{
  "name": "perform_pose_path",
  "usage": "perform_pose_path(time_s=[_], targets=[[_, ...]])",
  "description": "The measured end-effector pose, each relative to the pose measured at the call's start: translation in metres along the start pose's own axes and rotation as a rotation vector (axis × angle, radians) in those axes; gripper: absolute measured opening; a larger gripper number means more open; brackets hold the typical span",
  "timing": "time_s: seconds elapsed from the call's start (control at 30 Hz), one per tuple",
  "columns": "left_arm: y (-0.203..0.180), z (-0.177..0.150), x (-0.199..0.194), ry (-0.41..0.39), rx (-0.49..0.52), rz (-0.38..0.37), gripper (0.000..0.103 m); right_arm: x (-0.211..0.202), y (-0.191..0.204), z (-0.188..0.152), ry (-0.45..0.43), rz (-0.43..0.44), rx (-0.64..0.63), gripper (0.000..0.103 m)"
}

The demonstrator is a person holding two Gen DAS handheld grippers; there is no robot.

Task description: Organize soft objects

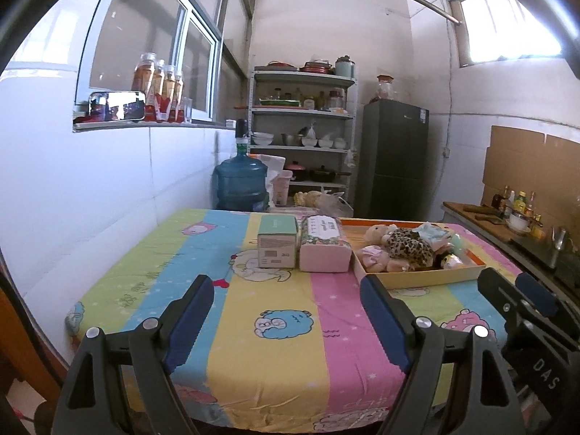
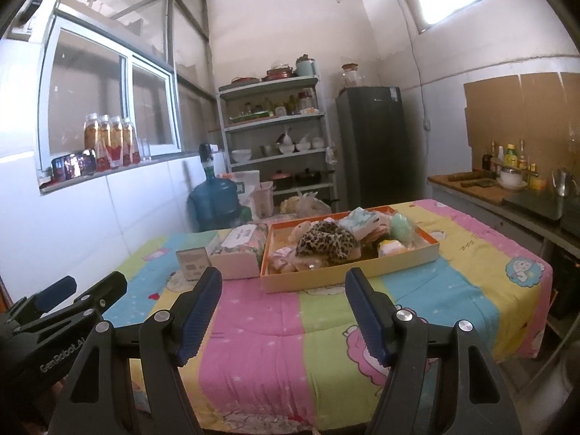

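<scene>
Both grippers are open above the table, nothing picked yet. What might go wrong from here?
1. The toys are piled in the tray; closing on the leopard plush may drag a neighbour out with it.
2. The tissue pack and box stand against the tray's left side, so the left gripper might knock them.
3. Both grippers sit close together, the right gripper just beside the left; they may collide.

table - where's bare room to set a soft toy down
Free: the near striped cloth between the tools and the tray, and the strip right of the tray. Crowded: inside the tray, and its left side, where the tissue pack and green box stand.
</scene>
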State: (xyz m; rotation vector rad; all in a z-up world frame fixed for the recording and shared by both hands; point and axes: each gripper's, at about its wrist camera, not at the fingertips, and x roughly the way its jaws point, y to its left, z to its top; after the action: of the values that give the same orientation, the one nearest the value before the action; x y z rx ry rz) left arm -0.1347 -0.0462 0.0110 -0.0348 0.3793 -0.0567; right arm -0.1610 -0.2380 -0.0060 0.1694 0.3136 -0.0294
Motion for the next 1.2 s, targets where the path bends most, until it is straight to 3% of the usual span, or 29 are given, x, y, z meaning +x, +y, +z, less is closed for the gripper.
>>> perform_pose_path(time_s=[1.2], targets=[[0.012, -0.003, -0.012, -0.018, -0.019, 0.02, 0.083, -0.004, 0.009, 0.0, 0.009, 0.01, -0.019, 0.072]])
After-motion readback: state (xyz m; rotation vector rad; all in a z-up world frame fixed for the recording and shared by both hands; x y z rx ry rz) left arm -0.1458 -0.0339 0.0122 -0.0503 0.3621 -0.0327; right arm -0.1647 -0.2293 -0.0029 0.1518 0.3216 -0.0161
